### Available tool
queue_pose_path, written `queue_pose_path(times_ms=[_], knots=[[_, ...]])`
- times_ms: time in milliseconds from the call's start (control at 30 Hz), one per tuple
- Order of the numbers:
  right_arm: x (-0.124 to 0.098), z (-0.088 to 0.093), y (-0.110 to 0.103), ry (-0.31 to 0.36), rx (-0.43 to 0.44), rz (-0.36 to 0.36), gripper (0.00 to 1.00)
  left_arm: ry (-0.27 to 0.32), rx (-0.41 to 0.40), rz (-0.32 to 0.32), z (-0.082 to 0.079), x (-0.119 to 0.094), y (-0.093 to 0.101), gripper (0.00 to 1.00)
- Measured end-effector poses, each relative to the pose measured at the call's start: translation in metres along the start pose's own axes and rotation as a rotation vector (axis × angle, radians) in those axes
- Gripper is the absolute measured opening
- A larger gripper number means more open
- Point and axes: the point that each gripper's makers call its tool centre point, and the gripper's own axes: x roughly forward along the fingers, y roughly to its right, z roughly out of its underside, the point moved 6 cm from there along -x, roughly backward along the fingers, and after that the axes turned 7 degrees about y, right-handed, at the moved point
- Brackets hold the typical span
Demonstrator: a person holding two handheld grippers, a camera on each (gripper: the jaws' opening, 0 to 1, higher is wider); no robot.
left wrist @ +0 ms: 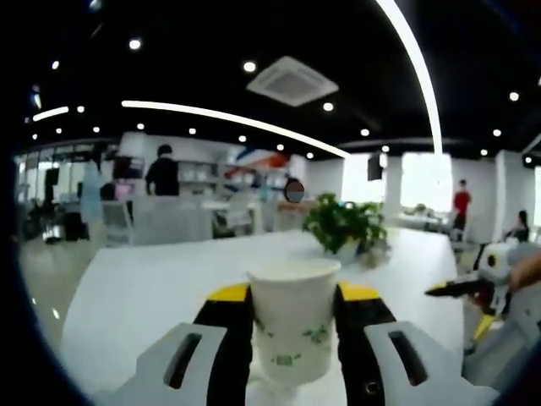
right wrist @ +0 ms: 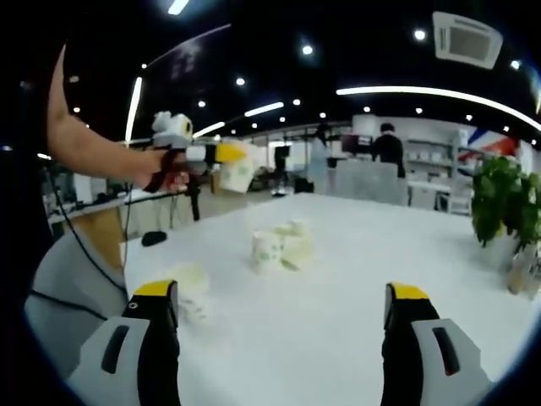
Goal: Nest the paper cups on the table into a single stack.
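Observation:
My left gripper point(left wrist: 293, 296) is shut on a white paper cup with green print point(left wrist: 292, 321), held upright between its yellow-tipped jaws, above the white table point(left wrist: 169, 288). In the right gripper view the same left gripper point(right wrist: 221, 156) is held up at the left by a person's hand point(right wrist: 169, 173), with the cup point(right wrist: 237, 170) in it. My right gripper point(right wrist: 279, 296) stands open over the table, nothing between its jaws. Several paper cups point(right wrist: 283, 245) sit clustered mid-table, and another cup point(right wrist: 193, 292) lies near the left jaw. The right gripper point(left wrist: 473, 288) enters the left gripper view from the right.
A potted green plant point(left wrist: 345, 227) stands at the far end of the table, also seen as a plant point(right wrist: 500, 203) at the right. A black cable point(right wrist: 84, 245) runs off the table's left edge. People stand in the office background.

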Motion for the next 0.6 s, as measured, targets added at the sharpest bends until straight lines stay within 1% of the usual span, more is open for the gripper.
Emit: queue_pose_path(times_ms=[133,267,467,600], knots=[[-0.001,0.0,-0.001,0.003,0.002,0.002,0.99,0.004,0.008,0.001,0.003,-0.008,0.007,0.35],[-0.001,0.001,-0.003,0.005,0.005,0.002,0.99,0.005,0.0,0.022,0.006,-0.014,0.014,0.35],[-0.001,0.002,-0.004,0.009,0.011,0.006,0.99,0.016,-0.009,0.035,0.006,-0.021,0.025,0.35],[-0.002,0.004,-0.006,0.006,0.015,0.006,0.98,0.005,0.021,0.064,0.01,-0.027,0.036,0.35]])
